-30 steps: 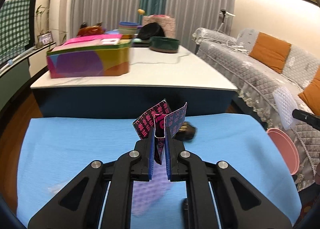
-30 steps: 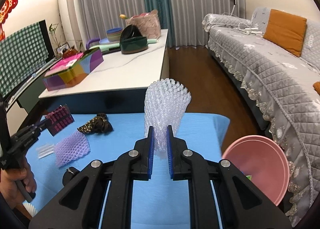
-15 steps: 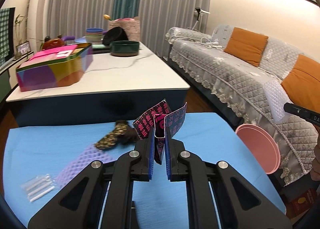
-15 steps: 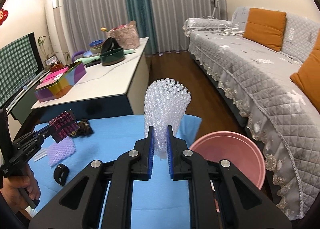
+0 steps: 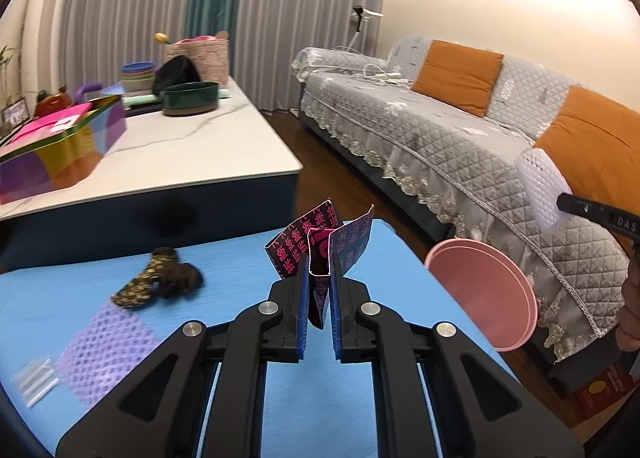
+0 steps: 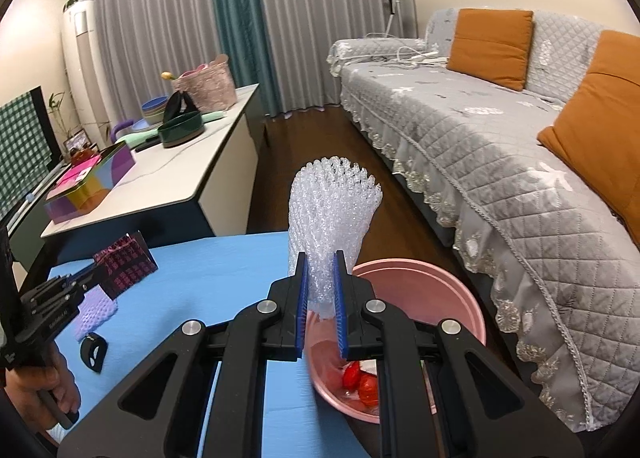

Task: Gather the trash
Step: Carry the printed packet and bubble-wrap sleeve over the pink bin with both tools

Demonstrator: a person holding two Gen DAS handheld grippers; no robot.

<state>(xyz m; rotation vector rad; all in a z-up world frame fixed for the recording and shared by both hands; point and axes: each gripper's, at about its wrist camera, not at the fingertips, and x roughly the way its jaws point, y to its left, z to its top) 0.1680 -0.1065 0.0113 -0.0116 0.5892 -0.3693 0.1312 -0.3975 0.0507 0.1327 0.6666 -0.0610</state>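
Left tongs (image 5: 319, 300) pinch pink-printed box (image 5: 320, 248).

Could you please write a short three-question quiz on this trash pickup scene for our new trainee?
1. True or false: the left gripper is empty.
2. What does the right gripper hold? A) white foam net B) bottle C) spoon
3. Fill in: the pink basin already holds ___ wrappers.

Key: 1 false, it pinches a dark box with pink print; 2 A; 3 red.

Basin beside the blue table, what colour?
Pink; clearest in the right wrist view.
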